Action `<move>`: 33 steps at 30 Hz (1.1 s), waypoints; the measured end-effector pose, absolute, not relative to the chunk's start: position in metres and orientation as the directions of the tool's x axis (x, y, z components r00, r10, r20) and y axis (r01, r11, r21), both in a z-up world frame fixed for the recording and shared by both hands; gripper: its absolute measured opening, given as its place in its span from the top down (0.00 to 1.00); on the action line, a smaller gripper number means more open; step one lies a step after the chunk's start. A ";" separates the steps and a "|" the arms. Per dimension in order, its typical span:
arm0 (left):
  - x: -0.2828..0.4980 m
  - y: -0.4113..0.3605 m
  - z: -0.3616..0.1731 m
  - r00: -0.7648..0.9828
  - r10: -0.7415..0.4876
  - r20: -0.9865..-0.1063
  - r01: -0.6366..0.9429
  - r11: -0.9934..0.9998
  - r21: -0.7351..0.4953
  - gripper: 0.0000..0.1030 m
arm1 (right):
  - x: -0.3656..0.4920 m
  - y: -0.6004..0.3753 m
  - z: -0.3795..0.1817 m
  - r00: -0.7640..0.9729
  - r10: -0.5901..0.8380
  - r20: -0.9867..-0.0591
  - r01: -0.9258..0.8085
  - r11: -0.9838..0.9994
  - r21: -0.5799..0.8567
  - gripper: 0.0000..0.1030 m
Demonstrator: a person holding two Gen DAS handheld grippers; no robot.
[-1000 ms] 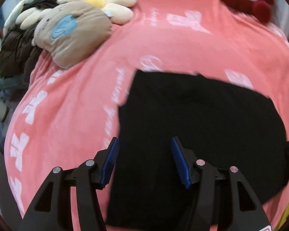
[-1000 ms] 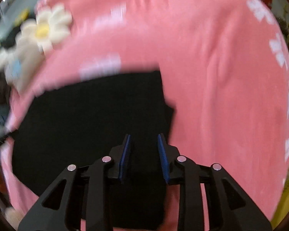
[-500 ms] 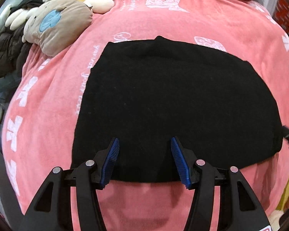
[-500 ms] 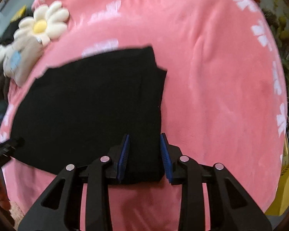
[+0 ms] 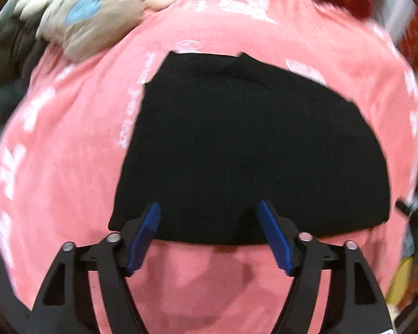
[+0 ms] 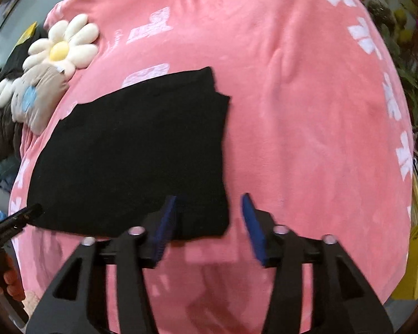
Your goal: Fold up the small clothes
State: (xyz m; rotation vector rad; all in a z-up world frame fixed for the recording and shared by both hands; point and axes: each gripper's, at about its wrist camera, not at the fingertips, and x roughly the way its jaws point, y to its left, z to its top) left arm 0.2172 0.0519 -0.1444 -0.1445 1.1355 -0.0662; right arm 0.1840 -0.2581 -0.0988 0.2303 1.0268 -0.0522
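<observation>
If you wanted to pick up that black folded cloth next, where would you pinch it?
Probably the near right corner of the black garment: it lies flat on the pink blanket, its layered edges meet there, and the open right gripper already straddles that corner. Come in low from the near side.

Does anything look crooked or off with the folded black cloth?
Slightly. The black garment lies folded on the pink blanket, but its far right corner is stepped: one layer juts past the other, so the edges don't line up. Nothing spilled or damaged.
</observation>
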 end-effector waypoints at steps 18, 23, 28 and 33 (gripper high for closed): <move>0.248 0.134 -0.183 0.461 -0.327 -0.825 -0.243 0.847 -0.472 0.49 | 0.221 -0.258 -0.151 0.468 0.392 -0.793 0.204 0.825 0.528 0.81; 0.246 0.139 -0.182 0.413 -0.432 -0.802 -0.277 0.779 -0.562 0.91 | 0.216 -0.265 -0.131 0.479 0.425 -0.768 0.175 0.811 0.558 0.84; 0.225 0.130 -0.150 0.360 -0.467 -0.807 -0.206 0.804 -0.557 0.91 | 0.186 -0.277 -0.107 0.443 0.416 -0.794 0.133 0.845 0.517 0.85; 0.188 0.105 -0.158 0.259 -0.435 -0.863 -0.134 0.868 -0.478 0.90 | 0.147 -0.296 -0.133 0.373 0.401 -0.837 0.170 0.857 0.486 0.82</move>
